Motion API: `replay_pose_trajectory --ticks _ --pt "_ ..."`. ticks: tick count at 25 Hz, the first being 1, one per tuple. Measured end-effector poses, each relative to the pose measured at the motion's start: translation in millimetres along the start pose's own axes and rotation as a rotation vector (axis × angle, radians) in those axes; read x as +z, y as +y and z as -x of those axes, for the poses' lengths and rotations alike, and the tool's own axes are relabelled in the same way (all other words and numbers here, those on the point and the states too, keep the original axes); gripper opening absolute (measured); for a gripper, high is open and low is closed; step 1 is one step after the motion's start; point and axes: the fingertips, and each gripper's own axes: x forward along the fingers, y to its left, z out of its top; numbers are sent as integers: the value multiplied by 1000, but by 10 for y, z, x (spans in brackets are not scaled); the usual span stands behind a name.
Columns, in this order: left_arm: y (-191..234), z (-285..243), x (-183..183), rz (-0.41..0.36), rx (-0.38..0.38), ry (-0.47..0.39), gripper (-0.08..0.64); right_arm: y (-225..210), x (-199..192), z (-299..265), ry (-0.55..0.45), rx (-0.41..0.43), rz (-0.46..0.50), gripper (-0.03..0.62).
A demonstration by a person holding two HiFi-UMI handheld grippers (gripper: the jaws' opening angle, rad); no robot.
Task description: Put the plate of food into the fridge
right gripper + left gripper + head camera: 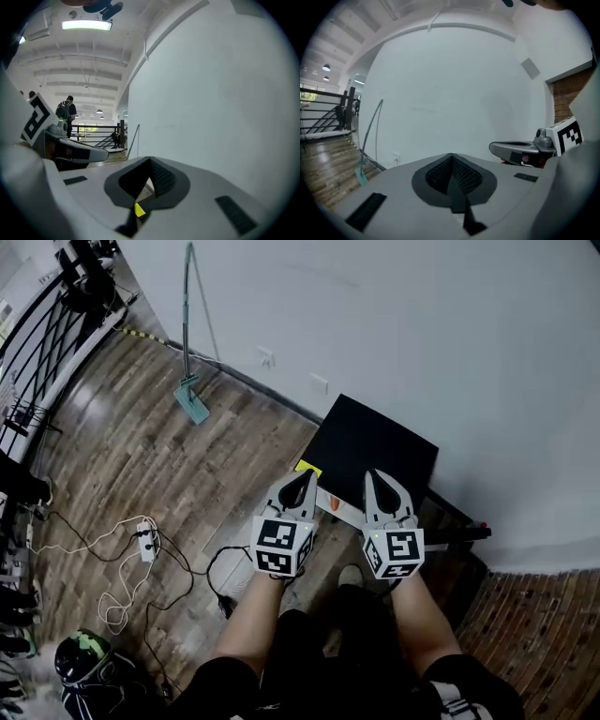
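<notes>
Oddly, no plate of food shows in any view, though one would likely want level pinches on opposite rims; the left gripper (302,475) and right gripper (377,475), both pressed together on nothing, hover over the black flat-topped cabinet (375,437) beyond their tips, probably the fridge.

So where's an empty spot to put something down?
The black fridge top is bare, against the white wall. The wood floor between the mop and fridge is free. Down left is crowded: cables, power strip.
</notes>
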Motion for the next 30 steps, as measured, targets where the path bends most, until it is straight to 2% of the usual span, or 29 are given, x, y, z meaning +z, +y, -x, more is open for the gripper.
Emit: replay_pose_trajectory --ticks 3,6,9,13,20,23,30 --pt "-386 289 724 2 -44 7 -3 15 739 399 12 -63 -27 13" --pt "-638 659 1312 -1 -53 7 -3 85 1398 790 4 -111 -89 12" --pt "-779 987 1748 -26 -51 -8 -3 174 1888 1076 -8 -124 -143 12" --pt "-888 1287 2163 -66 -38 -37 -2 280 2339 1315 -41 -111 -149 12" --pt "-1077 1419 2511 -125 -53 -79 -3 335 2639 1447 -88 -123 -154 12" --pt "-1129 1447 2526 -146 -64 -82 -3 365 2665 1452 -92 -127 -152 12" --pt "-1163 1554 2604 -143 -76 -102 -3 487 2800 1445 -109 -112 -134 12"
